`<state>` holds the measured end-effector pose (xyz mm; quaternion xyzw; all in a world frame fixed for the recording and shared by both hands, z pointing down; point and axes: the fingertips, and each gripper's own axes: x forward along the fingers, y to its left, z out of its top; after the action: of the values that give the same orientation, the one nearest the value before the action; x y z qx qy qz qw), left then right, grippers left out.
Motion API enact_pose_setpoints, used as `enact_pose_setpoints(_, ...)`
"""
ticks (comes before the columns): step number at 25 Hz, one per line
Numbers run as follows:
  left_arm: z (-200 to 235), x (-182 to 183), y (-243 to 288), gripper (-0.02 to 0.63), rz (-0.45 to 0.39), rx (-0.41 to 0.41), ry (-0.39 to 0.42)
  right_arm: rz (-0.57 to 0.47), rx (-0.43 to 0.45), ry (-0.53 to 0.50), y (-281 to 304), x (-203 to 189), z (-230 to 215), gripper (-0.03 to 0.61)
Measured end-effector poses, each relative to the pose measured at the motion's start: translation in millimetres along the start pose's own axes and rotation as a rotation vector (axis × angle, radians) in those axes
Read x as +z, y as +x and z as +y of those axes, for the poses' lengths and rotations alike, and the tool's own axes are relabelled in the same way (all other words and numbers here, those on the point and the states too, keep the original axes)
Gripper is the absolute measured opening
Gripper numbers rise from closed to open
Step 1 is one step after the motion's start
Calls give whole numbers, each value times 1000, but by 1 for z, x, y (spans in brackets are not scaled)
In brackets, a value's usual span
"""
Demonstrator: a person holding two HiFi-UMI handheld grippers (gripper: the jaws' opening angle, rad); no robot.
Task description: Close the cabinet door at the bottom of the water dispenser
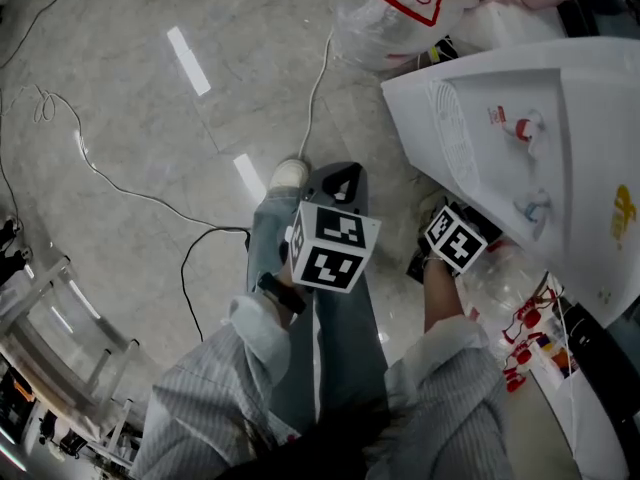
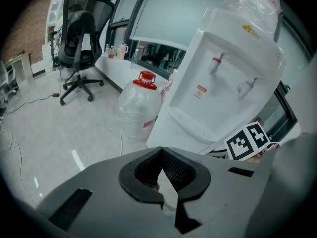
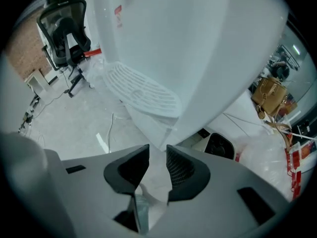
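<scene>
Left tongs (image 2: 162,152): pressed together, empty, angled downward.
Right tongs (image 3: 157,155): spread, empty; white plastic water dispenser (image 3: 198,58) at 12 o'clock.

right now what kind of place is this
Probably an office or workroom: a mesh swivel chair on a polished floor, a white water dispenser with a spare water jug beside it, and glass partitions behind.

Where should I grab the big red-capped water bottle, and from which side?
Probably the narrow neck just under the red cap, from the open floor side: the bottle stands upright, its body looks too wide, and the dispenser crowds its other side.
</scene>
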<state>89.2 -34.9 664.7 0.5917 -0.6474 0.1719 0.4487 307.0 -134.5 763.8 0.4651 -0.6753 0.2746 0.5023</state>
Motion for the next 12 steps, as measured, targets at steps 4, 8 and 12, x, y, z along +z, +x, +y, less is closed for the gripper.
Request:
enact_pose_setpoints(4, -2, 26, -26, 11, -11, -9, 18, -43, 70, 12, -43, 24, 37, 109)
enact_pose_setpoints(8, 6, 69, -58, 11, -48, -20, 36, -124, 155, 11, -96, 71, 87, 109)
enact_pose_setpoints(12, 4, 116, -104, 11, -88, -55, 59, -223, 265, -10, -169, 122, 135, 86)
